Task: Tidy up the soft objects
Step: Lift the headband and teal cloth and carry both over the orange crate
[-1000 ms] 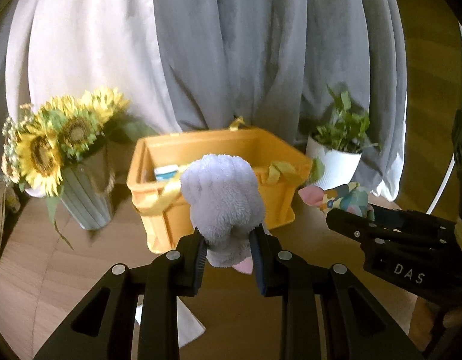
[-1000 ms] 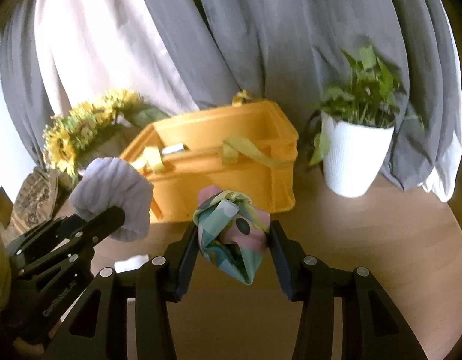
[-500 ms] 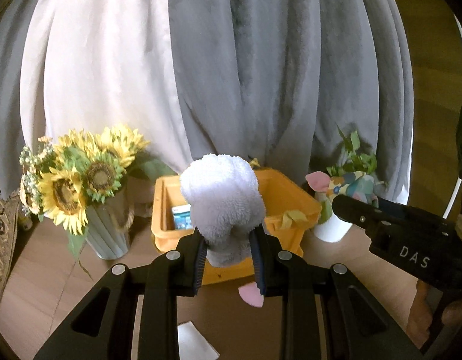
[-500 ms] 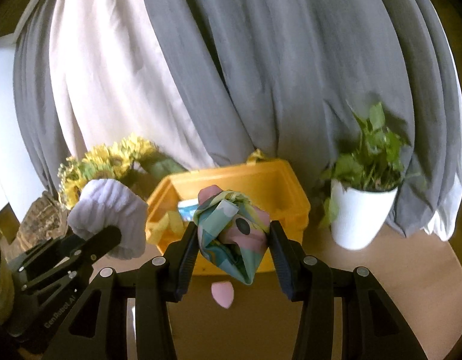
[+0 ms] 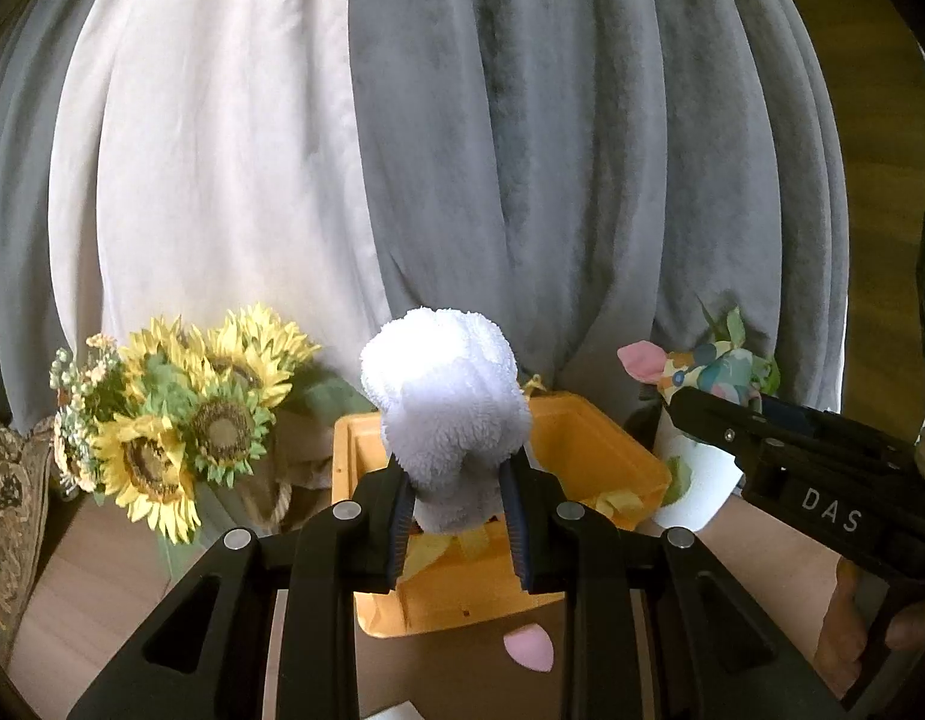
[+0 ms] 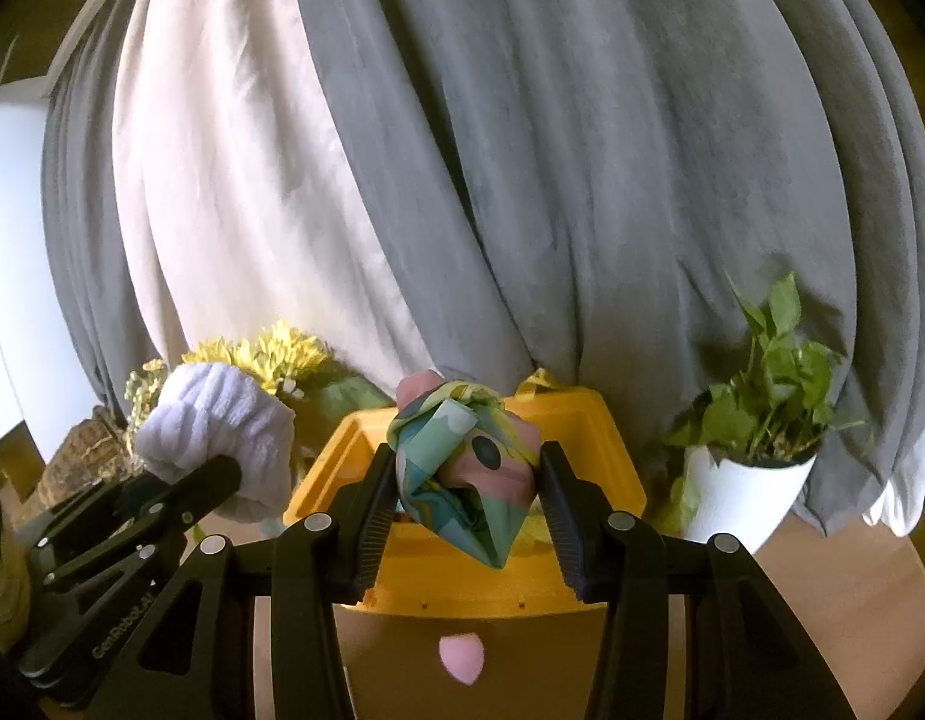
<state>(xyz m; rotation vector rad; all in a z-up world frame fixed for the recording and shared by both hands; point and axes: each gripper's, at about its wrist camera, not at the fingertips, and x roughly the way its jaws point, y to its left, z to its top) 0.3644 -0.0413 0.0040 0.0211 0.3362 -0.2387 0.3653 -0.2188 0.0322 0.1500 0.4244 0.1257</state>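
My left gripper (image 5: 459, 531) is shut on a fluffy white rolled towel (image 5: 447, 414) and holds it in the air over the near side of the yellow crate (image 5: 606, 462). My right gripper (image 6: 468, 516) is shut on a bundled pastel patterned cloth (image 6: 468, 468), held above the crate (image 6: 594, 438) front. The towel shows in the right wrist view (image 6: 222, 438) at the left; the patterned cloth shows in the left wrist view (image 5: 702, 366) at the right. A small pink teardrop sponge (image 5: 528, 651) lies on the wooden table before the crate, and shows in the right wrist view (image 6: 460, 657).
A vase of sunflowers (image 5: 180, 420) stands left of the crate. A white pot with a green plant (image 6: 756, 420) stands right of it. Grey and white curtains (image 5: 462, 150) hang behind. Yellow straps (image 5: 612, 501) lie in the crate. A white paper corner (image 5: 396, 711) lies near me.
Both grippers have risen and moved forward with their loads, so the crate now sits lower and closer beneath them. Grips are unchanged.
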